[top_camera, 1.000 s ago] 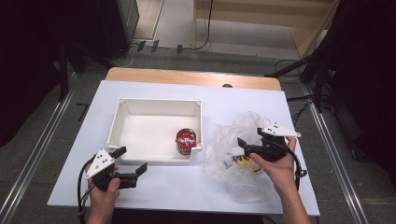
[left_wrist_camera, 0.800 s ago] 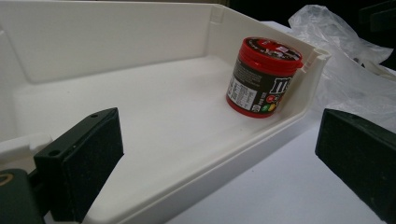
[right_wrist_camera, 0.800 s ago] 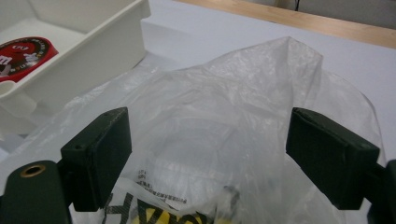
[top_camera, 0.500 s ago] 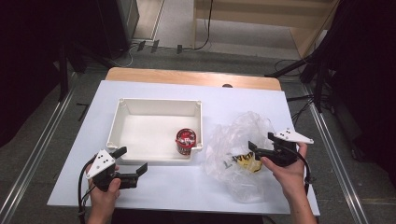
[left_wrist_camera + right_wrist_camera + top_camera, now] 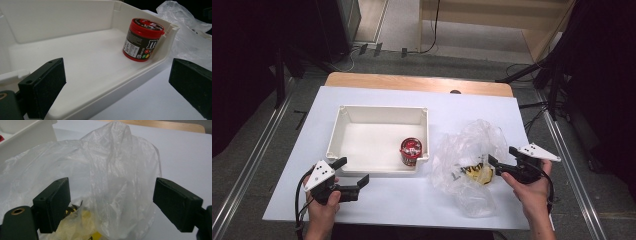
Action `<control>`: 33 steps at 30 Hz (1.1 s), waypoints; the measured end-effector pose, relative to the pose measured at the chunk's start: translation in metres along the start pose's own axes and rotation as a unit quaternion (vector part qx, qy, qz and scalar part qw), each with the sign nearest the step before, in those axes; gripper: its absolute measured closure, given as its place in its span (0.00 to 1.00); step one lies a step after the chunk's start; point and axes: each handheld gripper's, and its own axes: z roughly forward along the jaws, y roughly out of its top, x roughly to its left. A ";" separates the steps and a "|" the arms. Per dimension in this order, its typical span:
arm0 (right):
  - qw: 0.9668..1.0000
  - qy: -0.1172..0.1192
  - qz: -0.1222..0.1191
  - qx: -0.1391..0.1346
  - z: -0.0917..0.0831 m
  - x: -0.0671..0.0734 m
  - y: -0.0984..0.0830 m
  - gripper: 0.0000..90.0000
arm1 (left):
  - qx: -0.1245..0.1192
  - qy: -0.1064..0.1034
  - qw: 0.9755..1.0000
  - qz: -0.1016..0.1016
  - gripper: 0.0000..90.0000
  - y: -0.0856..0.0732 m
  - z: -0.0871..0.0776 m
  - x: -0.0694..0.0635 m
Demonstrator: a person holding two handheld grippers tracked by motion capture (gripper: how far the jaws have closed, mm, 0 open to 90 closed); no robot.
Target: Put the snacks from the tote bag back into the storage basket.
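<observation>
The white table (image 5: pixel 377 205) carries everything, with a strip of wood showing at its far edge. On its left half sits a white tray (image 5: pixel 343 131), open at the top, with low walls. Right of the tray, and touching its right wall or very close to it, lies a clear plastic bag (image 5: pixel 472 145), crumpled and partly standing up. Inside the bag, at its near right part, there is a yellow packet (image 5: pixel 477 172) with dark marks; the wrinkled plastic covers it, so its shape is not clear.

In the near right corner of the tray stands a red jar (image 5: pixel 411 151) with a red lid, upright, close to both walls of that corner. In the left gripper view the jar (image 5: pixel 141 39) shows a dark label, and the tray's near wall (image 5: pixel 120 92) lies between the jaws and the jar.

The left gripper (image 5: pixel 352 173) hovers at the near left of the table, just beside the tray's near wall, with jaws spread wide and holding nothing. The right gripper (image 5: pixel 497 167) is at the right edge of the bag, pointing left toward the yellow packet. Its jaws are also spread, and in the right gripper view the standing fold of the bag (image 5: pixel 120 170) rises between them, in front of the packet (image 5: pixel 77 225).
</observation>
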 end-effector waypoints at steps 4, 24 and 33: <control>1.000 -0.005 0.008 -0.002 -0.004 -0.007 -0.007 0.17 | 0.000 0.002 1.000 0.001 0.01 0.000 0.000 0.000; 0.998 -0.043 0.044 -0.026 -0.020 -0.052 -0.037 0.18 | 0.005 0.005 1.000 0.005 0.01 -0.001 0.002 0.001; 0.996 -0.048 0.068 -0.039 -0.025 -0.063 -0.044 0.18 | 0.012 0.009 1.000 0.010 0.01 -0.002 0.004 0.001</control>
